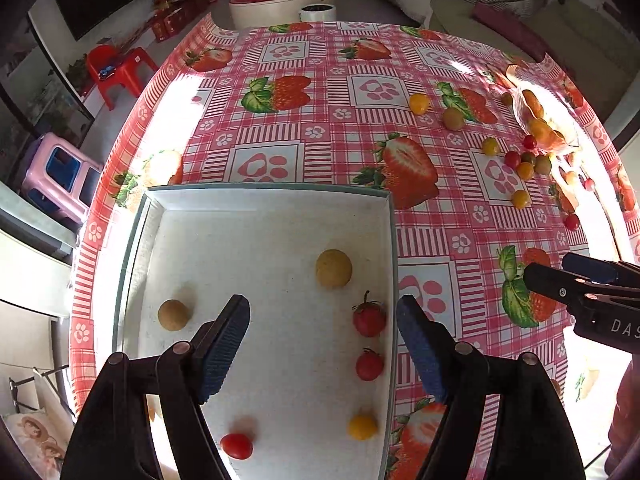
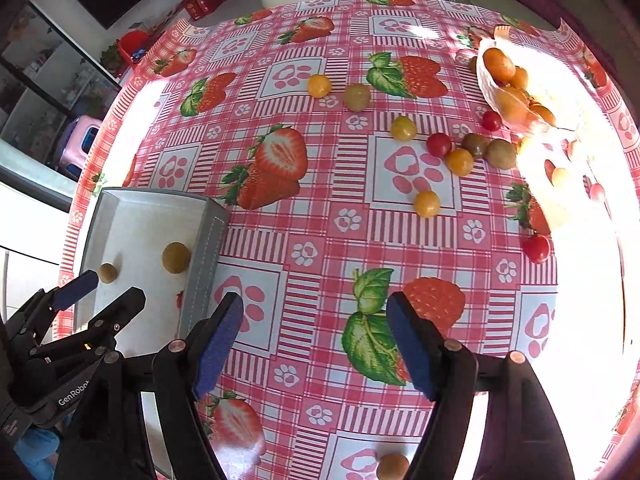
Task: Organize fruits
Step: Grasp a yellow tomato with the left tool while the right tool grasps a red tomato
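A white tray [image 1: 160, 216] sits at the near left of the table. It holds two tan round fruits [image 1: 334, 269], red tomatoes [image 1: 369, 318] and a yellow one [image 1: 362, 427]. My left gripper [image 1: 323, 308] hangs open above the tray with nothing between its fingers. My right gripper [image 2: 315, 304] is open and empty over bare tablecloth, just right of the tray [image 2: 208, 240]. Several loose cherry tomatoes [image 2: 460, 160], red, yellow and green, lie scattered at the far right. A clear bag [image 2: 490, 80] there holds orange fruits.
A strawberry-print pink tablecloth [image 2: 320, 240] covers the round table. One tan fruit [image 2: 392, 466] lies near the front edge. Strong glare washes out the right edge. Off the table stand a red stool [image 1: 120, 72], a pink stool [image 1: 60, 176] and a low round table [image 1: 280, 4].
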The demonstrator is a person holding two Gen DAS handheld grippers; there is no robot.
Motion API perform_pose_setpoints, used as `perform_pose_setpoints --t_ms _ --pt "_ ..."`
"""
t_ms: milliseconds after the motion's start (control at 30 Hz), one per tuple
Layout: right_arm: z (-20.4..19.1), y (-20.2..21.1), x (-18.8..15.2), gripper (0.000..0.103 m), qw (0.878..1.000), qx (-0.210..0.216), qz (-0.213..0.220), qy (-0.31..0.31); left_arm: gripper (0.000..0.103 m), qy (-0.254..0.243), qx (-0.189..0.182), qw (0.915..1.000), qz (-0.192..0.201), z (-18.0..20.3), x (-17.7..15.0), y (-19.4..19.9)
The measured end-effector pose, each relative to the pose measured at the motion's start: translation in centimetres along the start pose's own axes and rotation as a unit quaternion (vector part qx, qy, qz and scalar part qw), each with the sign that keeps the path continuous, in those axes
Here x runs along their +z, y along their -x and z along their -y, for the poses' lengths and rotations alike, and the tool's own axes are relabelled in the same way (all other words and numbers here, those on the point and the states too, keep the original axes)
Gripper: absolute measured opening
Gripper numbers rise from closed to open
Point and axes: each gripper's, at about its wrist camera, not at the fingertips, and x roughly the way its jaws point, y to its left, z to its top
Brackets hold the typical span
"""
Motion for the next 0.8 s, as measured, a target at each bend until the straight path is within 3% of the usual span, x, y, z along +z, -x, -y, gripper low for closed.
perform_pose_setpoints --t_ms 233,500,800 --pt "7.7 1.1 -0.7 0.078 0.997 -0.037 0.008 -0.064 0.077 -0.046 -0.029 0.9986 -0.001 6.8 1.8 -0.5" --pt "14.0 1.6 1.7 0.077 0.991 -0.051 0.033 -0.123 0.077 -0.061 -0.048 0.997 0.002 13.1 4.9 -2.6" --pt "18.1 0.4 5.6 0.061 0.988 -0.062 0.048 -0.13 0.077 -0.054 -0.047 0.9974 -0.007 16.7 6.8 -6.3"
